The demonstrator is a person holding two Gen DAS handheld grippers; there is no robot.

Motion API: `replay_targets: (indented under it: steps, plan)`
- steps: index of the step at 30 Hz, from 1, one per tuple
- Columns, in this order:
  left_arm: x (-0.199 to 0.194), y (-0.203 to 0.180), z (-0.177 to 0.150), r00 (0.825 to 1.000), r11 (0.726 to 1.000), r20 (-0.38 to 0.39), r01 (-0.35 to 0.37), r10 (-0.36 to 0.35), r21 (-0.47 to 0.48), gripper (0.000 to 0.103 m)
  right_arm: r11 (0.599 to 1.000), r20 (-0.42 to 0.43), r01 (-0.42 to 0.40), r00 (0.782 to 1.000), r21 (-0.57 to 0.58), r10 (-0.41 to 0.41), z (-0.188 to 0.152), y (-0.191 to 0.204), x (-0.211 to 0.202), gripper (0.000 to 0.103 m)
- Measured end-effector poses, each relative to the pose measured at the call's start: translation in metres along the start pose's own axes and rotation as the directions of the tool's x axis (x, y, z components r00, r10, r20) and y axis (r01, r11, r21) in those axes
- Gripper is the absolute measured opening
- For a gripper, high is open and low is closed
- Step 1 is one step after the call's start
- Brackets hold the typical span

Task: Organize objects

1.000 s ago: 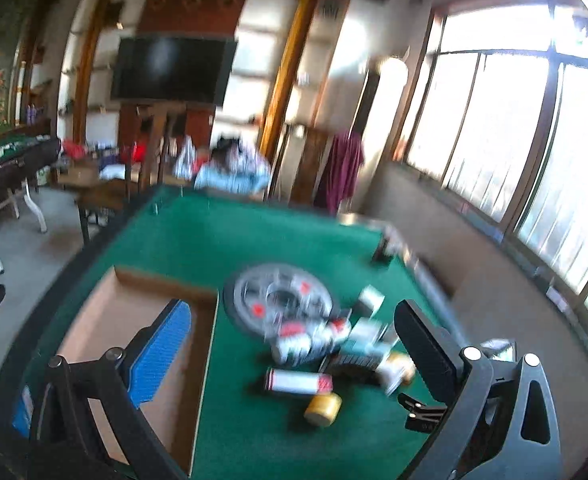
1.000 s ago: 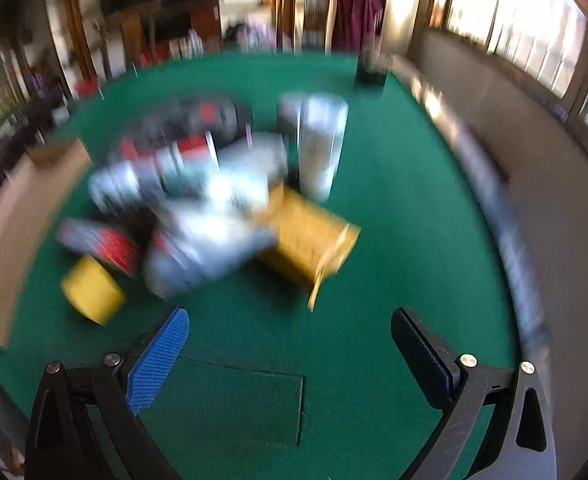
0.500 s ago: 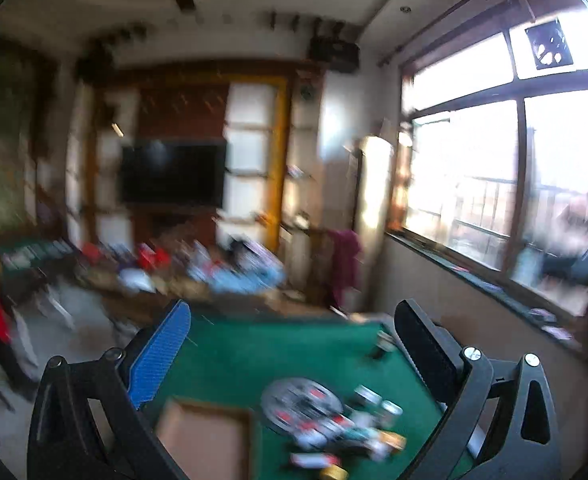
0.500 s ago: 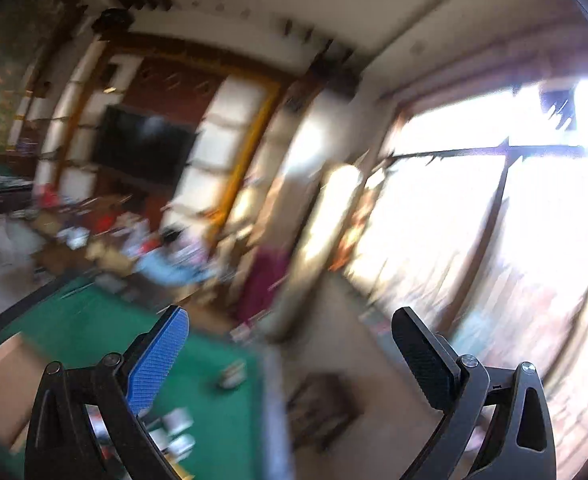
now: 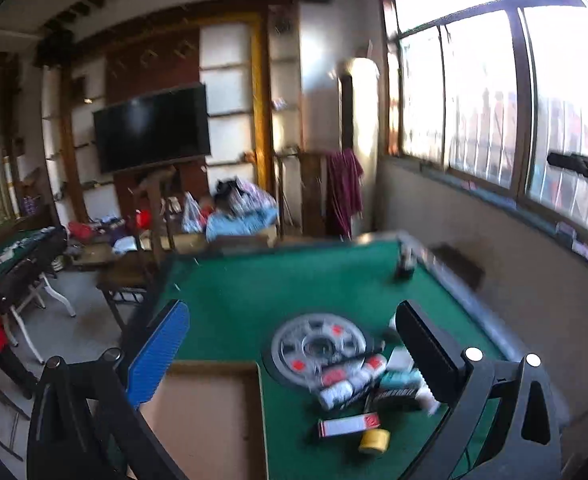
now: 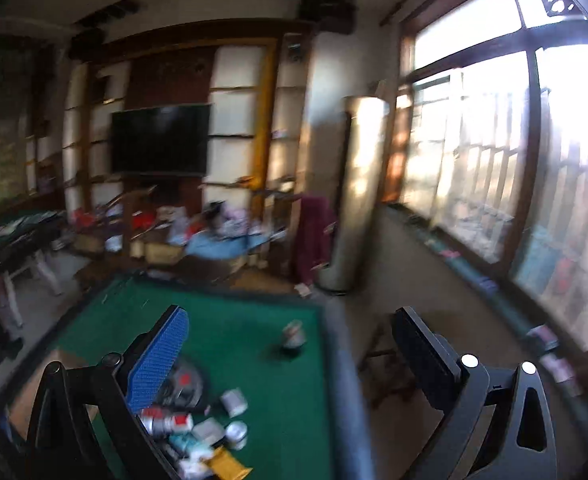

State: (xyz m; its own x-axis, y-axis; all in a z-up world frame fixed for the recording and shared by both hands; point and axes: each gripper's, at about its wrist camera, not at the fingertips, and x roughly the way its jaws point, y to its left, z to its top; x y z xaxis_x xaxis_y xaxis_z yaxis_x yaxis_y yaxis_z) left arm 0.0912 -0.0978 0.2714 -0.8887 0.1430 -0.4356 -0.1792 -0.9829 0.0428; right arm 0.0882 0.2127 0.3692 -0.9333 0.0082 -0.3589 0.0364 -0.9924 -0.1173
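Both grippers, left and right, spread and empty, have tipped back down toward the pile on the tabletop; sorting has not begun.

In front of me is a green table. On it lie a cardboard box, a round grey disc, a heap of small packages and a yellow roll.

Matt green felt on the table. Plain brown cardboard, dull, for the box. Metallic sheen on the round disc, red spots on it. Glossy printed wrappers across the pile of small packs. Blue ribbed pad and matt black plastic on the left gripper.
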Motion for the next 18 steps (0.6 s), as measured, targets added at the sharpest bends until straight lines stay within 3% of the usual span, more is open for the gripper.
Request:
replay_targets:
  steps: [2,3,4,6,7,9,10,11,13,15,18]
  plan:
    - [0.034,0.003,-0.029,0.999,1.000,-0.047,-0.028,0.028,-0.010,0.103,0.994,-0.027,-0.105,0.994,0.003,0.105,-0.055,0.024,0.018,0.103]
    - [0.046,0.001,-0.040,0.997,0.999,-0.079,-0.025,0.023,-0.032,0.103,0.984,-0.045,-0.176,0.983,0.022,0.177,-0.074,0.035,0.029,0.103]
    - [0.058,0.004,-0.054,0.994,0.998,-0.114,-0.010,0.002,-0.070,0.103,0.960,-0.062,-0.274,0.959,0.050,0.277,-0.096,0.045,0.037,0.103]
    - [0.072,0.020,-0.076,0.987,0.985,-0.156,0.011,-0.038,-0.173,0.103,0.882,-0.150,-0.460,0.869,0.105,0.471,-0.138,0.076,0.063,0.103]
    - [0.074,0.030,-0.087,0.986,0.975,-0.159,0.011,-0.047,-0.220,0.103,0.859,-0.214,-0.497,0.832,0.123,0.512,-0.156,0.090,0.076,0.103]
    - [0.073,0.039,-0.105,0.986,0.969,-0.161,0.001,-0.042,-0.247,0.103,0.832,-0.368,-0.541,0.753,0.126,0.545,-0.192,0.122,0.103,0.103]
    - [0.071,0.043,-0.113,0.986,0.968,-0.164,-0.007,-0.035,-0.253,0.103,0.828,-0.434,-0.550,0.723,0.111,0.538,-0.208,0.136,0.114,0.102]
    - [0.068,0.046,-0.121,0.986,0.967,-0.163,-0.009,-0.034,-0.256,0.103,0.830,-0.481,-0.549,0.705,0.094,0.521,-0.222,0.146,0.122,0.102]
    - [0.062,0.052,-0.131,0.986,0.968,-0.159,-0.001,-0.040,-0.250,0.103,0.835,-0.526,-0.546,0.694,0.058,0.491,-0.239,0.160,0.131,0.101]
    - [0.059,0.053,-0.142,0.987,0.976,-0.161,-0.010,-0.026,-0.218,0.103,0.858,-0.534,-0.514,0.722,0.013,0.440,-0.254,0.176,0.135,0.101]
    - [0.062,0.052,-0.147,0.984,0.986,-0.179,-0.018,-0.012,-0.167,0.103,0.872,-0.552,-0.489,0.727,0.003,0.409,-0.257,0.194,0.138,0.101]
